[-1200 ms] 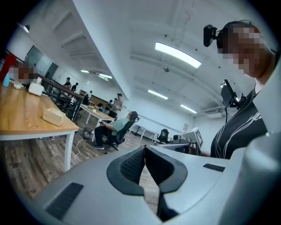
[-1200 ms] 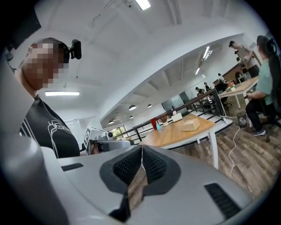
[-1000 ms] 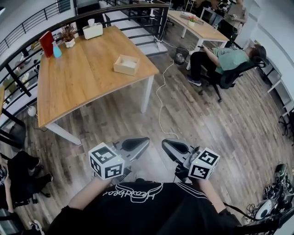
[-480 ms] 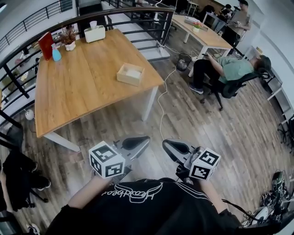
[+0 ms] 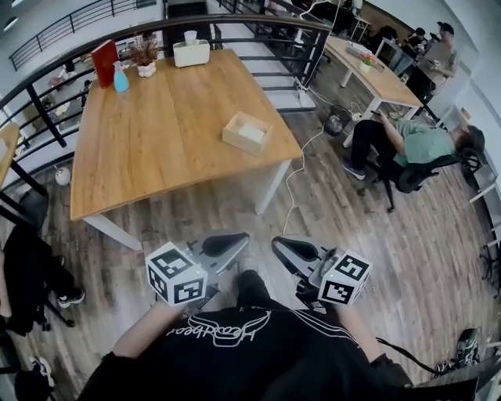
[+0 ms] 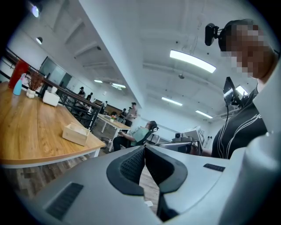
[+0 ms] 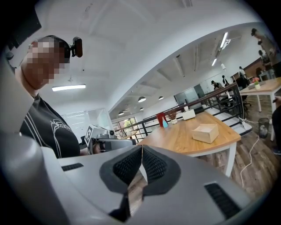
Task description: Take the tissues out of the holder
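Head view, bottom edge: the wearer's black shirt [image 5: 235, 356] hides both wrists, so only the marker cubes and jaws show above it. The left claw [image 5: 235, 241] and the right claw [image 5: 283, 247] sit side by side at lower centre over the plank floor [image 5: 196, 211]. Both are clenched on nothing; each claw's own view shows its ribbed pads meeting at the tips.

At the left edge a dark seated figure [image 5: 31, 270] is cut off and hard to make out. A white cable [image 5: 296, 176] trails over the floor from centre toward the upper right.

Farther up, the wooden counter [image 5: 156, 141] fills the upper left, well apart from both claws. Near its right-hand corner stands the open wooden holder [image 5: 235, 141], with white tissues [image 5: 252, 131] lying inside; only the top sheet shows.

At the counter's far end, against the black railing [image 5: 235, 19], stand a red object [image 5: 104, 63], a blue bottle [image 5: 120, 78], a potted plant [image 5: 145, 53] and a white box [image 5: 192, 53] with a white tuft above it.

At right a person [image 5: 407, 141] reclines in an office chair. Behind, a second counter [image 5: 368, 70] reaches the top right corner.
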Demonstrator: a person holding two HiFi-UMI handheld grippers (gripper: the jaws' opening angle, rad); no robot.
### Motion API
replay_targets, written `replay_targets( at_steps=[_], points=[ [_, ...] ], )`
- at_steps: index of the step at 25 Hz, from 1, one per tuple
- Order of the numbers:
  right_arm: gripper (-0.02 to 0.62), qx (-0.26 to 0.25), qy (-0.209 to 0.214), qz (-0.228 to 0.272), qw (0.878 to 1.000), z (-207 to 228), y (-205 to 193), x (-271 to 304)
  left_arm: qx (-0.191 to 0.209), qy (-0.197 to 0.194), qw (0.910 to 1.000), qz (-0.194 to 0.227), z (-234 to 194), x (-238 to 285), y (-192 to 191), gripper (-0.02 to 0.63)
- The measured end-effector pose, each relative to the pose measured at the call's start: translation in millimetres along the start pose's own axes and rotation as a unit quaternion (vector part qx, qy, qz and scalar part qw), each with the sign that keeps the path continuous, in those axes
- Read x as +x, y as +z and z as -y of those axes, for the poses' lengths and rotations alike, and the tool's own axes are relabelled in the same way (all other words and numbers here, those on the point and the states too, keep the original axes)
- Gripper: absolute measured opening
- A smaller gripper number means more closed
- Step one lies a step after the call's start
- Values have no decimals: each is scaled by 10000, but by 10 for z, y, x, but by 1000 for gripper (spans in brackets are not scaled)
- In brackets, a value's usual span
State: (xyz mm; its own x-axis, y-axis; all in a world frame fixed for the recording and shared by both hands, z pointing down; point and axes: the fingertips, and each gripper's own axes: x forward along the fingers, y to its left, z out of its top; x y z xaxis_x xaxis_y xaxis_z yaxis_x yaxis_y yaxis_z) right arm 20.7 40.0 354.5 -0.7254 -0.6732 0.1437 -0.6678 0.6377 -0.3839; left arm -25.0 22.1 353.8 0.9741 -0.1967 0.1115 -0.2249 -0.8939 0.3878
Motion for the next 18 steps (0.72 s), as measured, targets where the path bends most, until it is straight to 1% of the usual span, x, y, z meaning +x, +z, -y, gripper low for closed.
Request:
replay_targets(
  at_steps=[5,10,14,18],
  points=[
    [17,54,368,-57,9993,279,93,251,-74,361,9993,21,-296,90,72,14],
    [17,183,650,-160,9976,693,150,518,-160,636,9978,-48,-718,321,153,14],
    [17,252,732,-184,9968,1162,317,639,-230,746,9969,-61,-1080,673,309,14],
    [17,283,746,-161,9967,1666,541,758,-196,787,9966,-114,-1425,1037,496,14]
  ],
)
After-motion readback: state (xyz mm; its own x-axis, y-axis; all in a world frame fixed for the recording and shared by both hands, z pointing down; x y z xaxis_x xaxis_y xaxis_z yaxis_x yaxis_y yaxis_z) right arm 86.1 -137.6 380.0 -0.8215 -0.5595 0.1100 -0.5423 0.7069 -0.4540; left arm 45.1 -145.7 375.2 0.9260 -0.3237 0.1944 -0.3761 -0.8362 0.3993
